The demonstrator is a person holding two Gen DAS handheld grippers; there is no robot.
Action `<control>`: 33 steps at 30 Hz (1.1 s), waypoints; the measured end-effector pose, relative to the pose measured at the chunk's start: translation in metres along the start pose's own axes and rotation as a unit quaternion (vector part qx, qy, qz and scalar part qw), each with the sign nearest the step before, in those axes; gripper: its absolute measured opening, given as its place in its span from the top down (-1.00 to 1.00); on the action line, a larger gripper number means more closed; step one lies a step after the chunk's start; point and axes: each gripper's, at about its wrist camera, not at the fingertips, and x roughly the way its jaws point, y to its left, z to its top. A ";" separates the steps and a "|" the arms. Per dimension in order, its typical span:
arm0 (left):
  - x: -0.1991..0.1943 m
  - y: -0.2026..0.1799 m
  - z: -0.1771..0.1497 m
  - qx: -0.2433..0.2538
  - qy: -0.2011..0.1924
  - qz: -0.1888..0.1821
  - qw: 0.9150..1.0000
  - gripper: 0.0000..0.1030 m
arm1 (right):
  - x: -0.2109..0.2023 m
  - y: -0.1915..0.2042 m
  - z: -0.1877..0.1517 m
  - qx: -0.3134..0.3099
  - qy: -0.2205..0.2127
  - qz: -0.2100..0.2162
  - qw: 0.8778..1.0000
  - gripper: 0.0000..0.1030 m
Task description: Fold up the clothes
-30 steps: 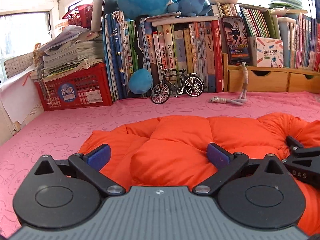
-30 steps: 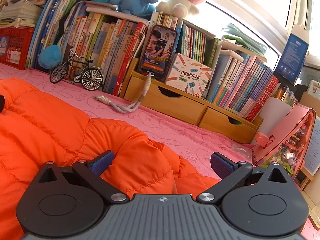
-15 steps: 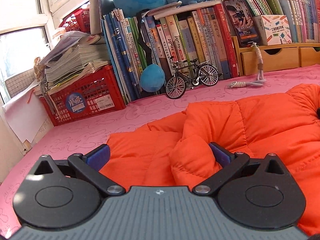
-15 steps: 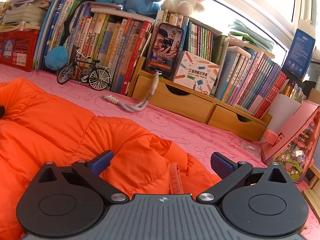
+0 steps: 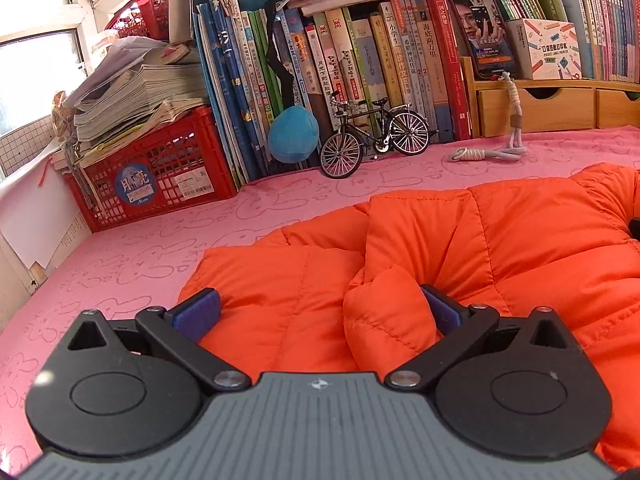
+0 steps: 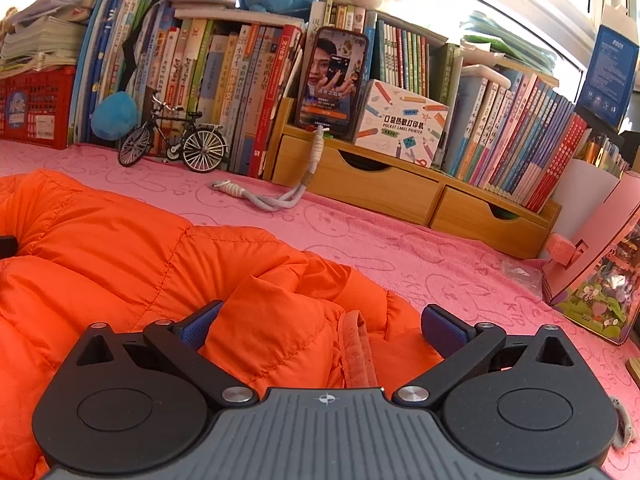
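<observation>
An orange quilted puffer jacket (image 5: 500,240) lies spread on the pink bunny-print cloth (image 5: 140,252). My left gripper (image 5: 318,314) is open low over the jacket's left part, and a puffy fold bulges up against its right blue pad (image 5: 442,312). The same orange jacket (image 6: 120,248) fills the left half of the right wrist view. My right gripper (image 6: 322,326) is open over its right edge, where a bunched fold and a ribbed strip (image 6: 356,350) lie between the wide-apart pads.
Along the back stand a red crate (image 5: 152,176) under stacked papers, rows of books (image 5: 360,60), a model bicycle (image 5: 372,136), a phone (image 6: 332,80) with a cord (image 6: 260,196), and wooden drawers (image 6: 400,192). A pink cardboard piece (image 6: 596,248) stands at right.
The left gripper has swung left and drawn back toward the jacket's left end; a fold now bulges by its right pad. The right gripper has edged forward slightly over the bunched edge. Both stay open.
</observation>
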 end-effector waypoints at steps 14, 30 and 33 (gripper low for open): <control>-0.063 0.013 -0.006 -0.025 -0.037 -0.032 0.998 -1.00 | -0.090 -0.002 -0.006 -0.011 -0.072 0.055 0.996 -1.00; -0.043 0.004 -0.022 -0.006 0.003 -0.043 0.999 -1.00 | -0.052 0.003 -0.026 0.011 0.034 0.087 0.996 -1.00; -0.042 0.005 -0.022 -0.006 0.006 -0.044 0.999 -1.00 | -0.052 0.004 -0.027 0.009 0.036 0.087 0.995 -1.00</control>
